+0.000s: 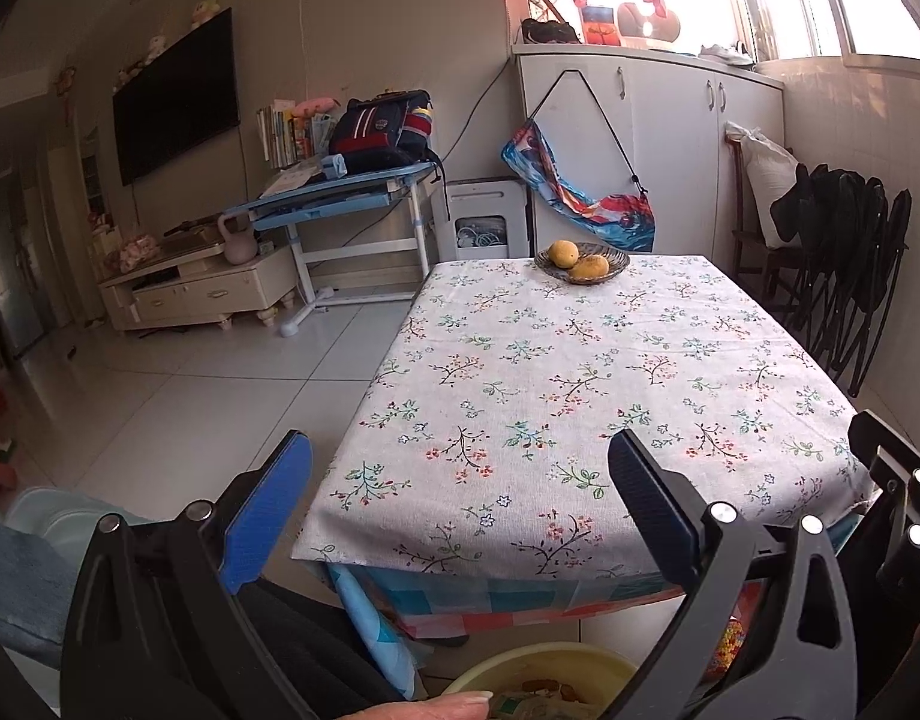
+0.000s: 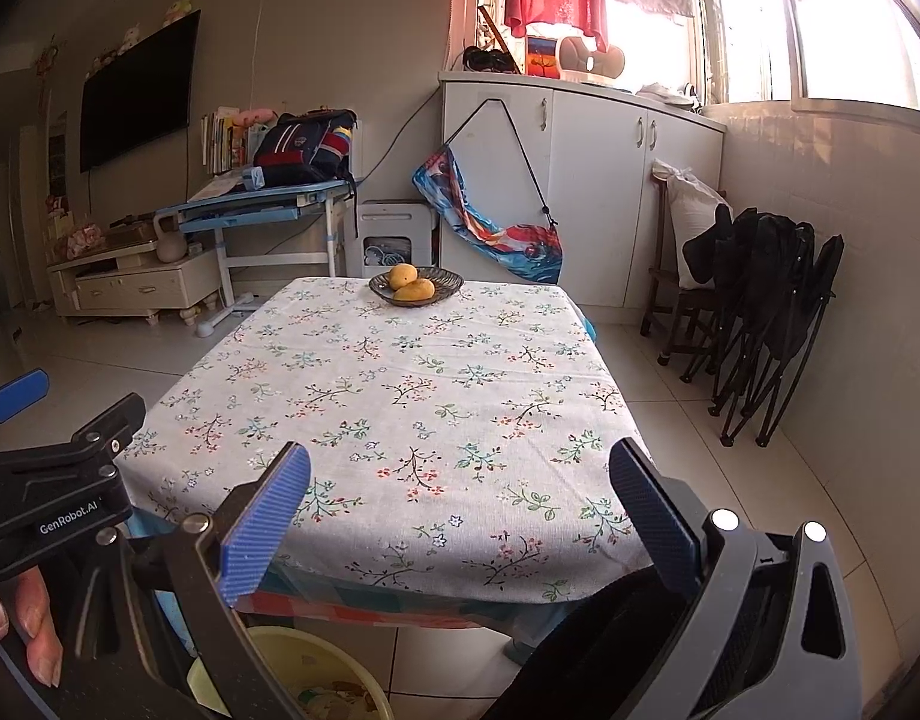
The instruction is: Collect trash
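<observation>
Both hand-held grippers, left (image 1: 460,498) and right (image 2: 460,504), are held apart, empty. Light, soft scraps in the near yellow bin (image 2: 340,678) are judged crushable; edges suit pinching.

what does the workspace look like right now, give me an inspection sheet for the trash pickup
surface: table with floral tablecloth, no loose trash seen on it
job's things: yellow bin on the floor at the table's near edge, scraps inside
clutter: dark dish at the far end holding two yellow fruits
grippers: left gripper open, nothing between its fingers; right gripper open, nothing between its fingers
cables: black cord running up the wall behind the white unit
surroundings: wall TV, blue desk with a backpack, white cabinets, folded black chairs, bright window
</observation>
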{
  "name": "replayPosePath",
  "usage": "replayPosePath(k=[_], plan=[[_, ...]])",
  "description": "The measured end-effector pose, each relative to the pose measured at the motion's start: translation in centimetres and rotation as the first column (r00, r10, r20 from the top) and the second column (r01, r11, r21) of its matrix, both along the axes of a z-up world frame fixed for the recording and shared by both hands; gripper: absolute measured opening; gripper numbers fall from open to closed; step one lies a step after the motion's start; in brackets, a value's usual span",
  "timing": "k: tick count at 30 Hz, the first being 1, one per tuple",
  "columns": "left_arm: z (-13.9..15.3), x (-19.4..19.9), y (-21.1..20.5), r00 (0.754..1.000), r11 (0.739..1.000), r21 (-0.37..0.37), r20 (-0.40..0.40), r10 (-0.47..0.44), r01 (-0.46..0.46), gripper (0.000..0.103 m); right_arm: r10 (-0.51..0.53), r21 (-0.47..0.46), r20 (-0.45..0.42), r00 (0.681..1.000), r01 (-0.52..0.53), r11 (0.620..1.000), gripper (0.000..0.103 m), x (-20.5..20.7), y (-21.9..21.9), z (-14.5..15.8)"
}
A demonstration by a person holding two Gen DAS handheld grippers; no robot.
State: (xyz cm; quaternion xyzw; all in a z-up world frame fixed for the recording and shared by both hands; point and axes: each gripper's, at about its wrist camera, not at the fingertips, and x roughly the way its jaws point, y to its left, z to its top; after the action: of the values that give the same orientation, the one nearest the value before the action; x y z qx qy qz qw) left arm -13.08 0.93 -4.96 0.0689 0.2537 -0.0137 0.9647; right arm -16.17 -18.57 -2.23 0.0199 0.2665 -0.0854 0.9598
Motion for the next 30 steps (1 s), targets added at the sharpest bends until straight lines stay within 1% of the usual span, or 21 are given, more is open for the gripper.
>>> replayPosePath(k=[30], plan=[[0.32,-0.04,-0.23,1.0,1.0,0.01,0.006,0.0,0.0,0.096,0.008,-0.011,-0.006,1.0,-0.008,1.0,0.096,0.44,0.23,-0.08]])
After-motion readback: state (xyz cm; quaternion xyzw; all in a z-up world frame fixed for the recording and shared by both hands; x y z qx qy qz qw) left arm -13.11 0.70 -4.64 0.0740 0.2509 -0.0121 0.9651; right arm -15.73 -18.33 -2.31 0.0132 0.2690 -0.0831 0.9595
